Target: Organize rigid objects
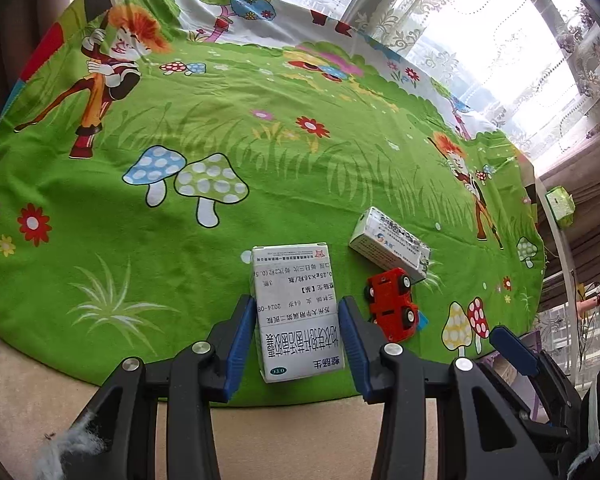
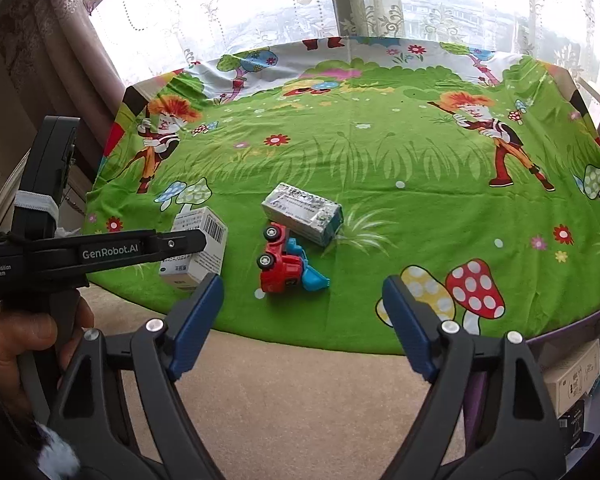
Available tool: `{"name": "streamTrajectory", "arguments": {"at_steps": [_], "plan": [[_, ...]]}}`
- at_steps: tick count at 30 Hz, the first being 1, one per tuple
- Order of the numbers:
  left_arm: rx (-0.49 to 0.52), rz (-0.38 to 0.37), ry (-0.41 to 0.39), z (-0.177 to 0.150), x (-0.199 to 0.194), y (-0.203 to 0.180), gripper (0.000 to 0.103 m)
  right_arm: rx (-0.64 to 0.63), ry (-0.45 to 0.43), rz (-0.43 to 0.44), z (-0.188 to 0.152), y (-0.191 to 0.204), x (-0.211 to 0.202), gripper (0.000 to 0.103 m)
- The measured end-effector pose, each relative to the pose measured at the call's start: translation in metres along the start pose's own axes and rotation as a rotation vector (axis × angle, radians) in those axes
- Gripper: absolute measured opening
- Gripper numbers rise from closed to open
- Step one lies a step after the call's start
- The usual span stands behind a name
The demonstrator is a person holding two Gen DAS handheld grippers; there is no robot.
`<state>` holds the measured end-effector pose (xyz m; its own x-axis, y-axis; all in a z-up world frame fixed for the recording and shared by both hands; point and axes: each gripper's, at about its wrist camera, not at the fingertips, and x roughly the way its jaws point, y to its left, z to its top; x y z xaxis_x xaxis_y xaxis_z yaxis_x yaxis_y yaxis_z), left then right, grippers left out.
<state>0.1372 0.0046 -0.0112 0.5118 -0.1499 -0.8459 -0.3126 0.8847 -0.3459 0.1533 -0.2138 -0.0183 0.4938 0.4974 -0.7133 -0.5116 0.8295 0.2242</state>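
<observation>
The left gripper clamps narrowly on a white cardboard medicine box printed in Chinese. The right gripper, jaws wide and empty, hovers short of a red plastic toy truck and a second carton. "GenRobot.AI" marks the left tool.

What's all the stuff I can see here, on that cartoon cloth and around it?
White medicine box: one, white with black print, near front edge of the cloth, clamped between the left gripper's pads.
Second medicine box: one, white and teal, lying behind the toy.
Toy truck: one, red with a blue scoop, on its side, touching the second medicine box.
Cloth: one, green with cartoon figures and mushrooms, covering the table.
Lace curtains: white, at the window behind.
Left gripper: black, blue pads, shut on the white medicine box.
Right gripper: black, blue pads, open, empty.
Hand: one, holding the left gripper's handle.
</observation>
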Motion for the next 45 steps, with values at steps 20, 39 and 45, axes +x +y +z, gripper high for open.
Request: {"name": "streamTrajectory", "arguments": {"at_steps": [20,39,45], "plan": [[-0.023,-0.015,-0.056,-0.014,-0.015,0.027,0.044,0.072,0.113,-0.137,0.017,-0.005,0.047,0.057],[-0.057,-0.025,-0.056,-0.016,-0.014,0.034,0.044,-0.07,0.158,-0.093,0.022,0.032,0.073,0.063],[-0.056,-0.021,-0.055,-0.016,-0.012,0.035,0.044,-0.111,0.21,-0.102,0.015,0.04,0.086,0.063]]}}
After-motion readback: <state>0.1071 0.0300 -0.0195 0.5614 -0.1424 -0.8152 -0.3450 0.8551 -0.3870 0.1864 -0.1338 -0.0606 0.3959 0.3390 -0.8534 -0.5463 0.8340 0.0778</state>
